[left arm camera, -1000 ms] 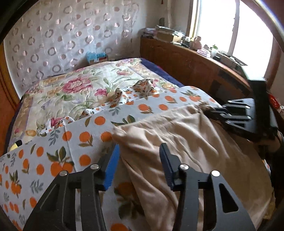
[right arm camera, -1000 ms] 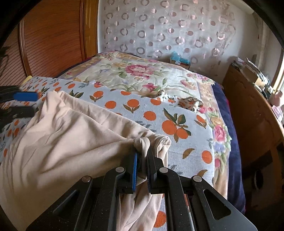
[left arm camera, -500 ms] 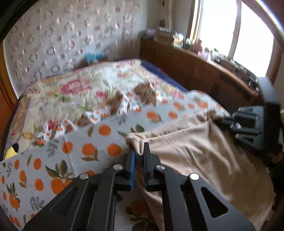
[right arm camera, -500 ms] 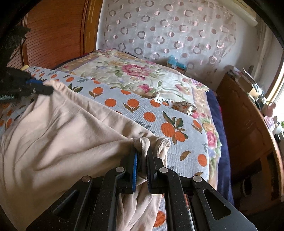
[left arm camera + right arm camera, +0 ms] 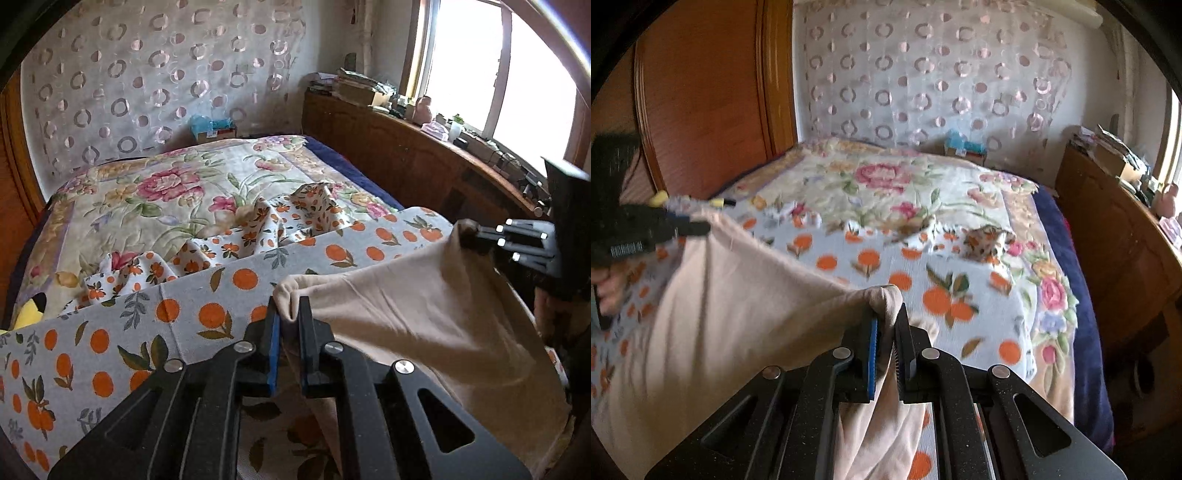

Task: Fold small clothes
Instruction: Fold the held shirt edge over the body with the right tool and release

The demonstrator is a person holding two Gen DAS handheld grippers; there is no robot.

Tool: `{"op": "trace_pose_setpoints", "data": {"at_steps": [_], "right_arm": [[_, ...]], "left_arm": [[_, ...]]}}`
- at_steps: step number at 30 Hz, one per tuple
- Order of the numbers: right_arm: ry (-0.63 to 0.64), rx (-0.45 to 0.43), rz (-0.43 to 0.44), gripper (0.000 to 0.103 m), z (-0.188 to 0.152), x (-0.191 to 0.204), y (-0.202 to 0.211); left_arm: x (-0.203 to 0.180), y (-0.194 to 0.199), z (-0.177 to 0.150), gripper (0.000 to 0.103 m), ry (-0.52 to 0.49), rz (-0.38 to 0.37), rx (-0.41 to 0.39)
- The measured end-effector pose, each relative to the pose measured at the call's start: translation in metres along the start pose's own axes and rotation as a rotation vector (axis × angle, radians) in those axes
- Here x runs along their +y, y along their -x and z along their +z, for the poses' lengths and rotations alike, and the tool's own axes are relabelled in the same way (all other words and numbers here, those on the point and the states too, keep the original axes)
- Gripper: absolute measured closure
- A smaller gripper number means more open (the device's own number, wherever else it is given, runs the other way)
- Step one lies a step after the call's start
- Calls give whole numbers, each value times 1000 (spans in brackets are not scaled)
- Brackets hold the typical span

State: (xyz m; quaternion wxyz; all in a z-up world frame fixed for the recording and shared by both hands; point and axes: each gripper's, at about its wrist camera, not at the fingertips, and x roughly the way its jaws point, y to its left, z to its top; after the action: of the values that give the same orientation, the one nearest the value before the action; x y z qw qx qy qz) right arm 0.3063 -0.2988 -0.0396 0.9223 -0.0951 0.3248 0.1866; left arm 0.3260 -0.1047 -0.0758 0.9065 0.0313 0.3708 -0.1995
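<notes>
A beige garment hangs stretched between my two grippers above the bed. My left gripper is shut on one corner of it. My right gripper is shut on the opposite corner, and the garment spreads from there to the left. In the left wrist view the right gripper shows at the right edge. In the right wrist view the left gripper shows at the far left, pinching the cloth. The lower part of the garment hangs out of sight below both grippers.
The bed carries an orange-print sheet, a crumpled small-print cloth and a floral quilt. A wooden sideboard with clutter runs along the right under the window. A wooden headboard stands at the left.
My left gripper closed on the garment's corner. Both grippers then lifted, raising the garment off the bed and pulling it taut between them.
</notes>
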Motion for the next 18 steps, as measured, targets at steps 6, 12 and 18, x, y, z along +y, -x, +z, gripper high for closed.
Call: {"op": "trace_pose_setpoints", "data": {"at_steps": [6,12,18], "right_arm": [[-5,97,-69,95,-4,-4,-24],[-19,106,-111,61,-13,-3,-12],[-54,58,-96,60,-32,7,39]], "left_arm": [[3,11,-3,61,-6,47,2],[1,34,-18,31,-9,28,2],[-16,62,-43,26,-16,40,-3]]}}
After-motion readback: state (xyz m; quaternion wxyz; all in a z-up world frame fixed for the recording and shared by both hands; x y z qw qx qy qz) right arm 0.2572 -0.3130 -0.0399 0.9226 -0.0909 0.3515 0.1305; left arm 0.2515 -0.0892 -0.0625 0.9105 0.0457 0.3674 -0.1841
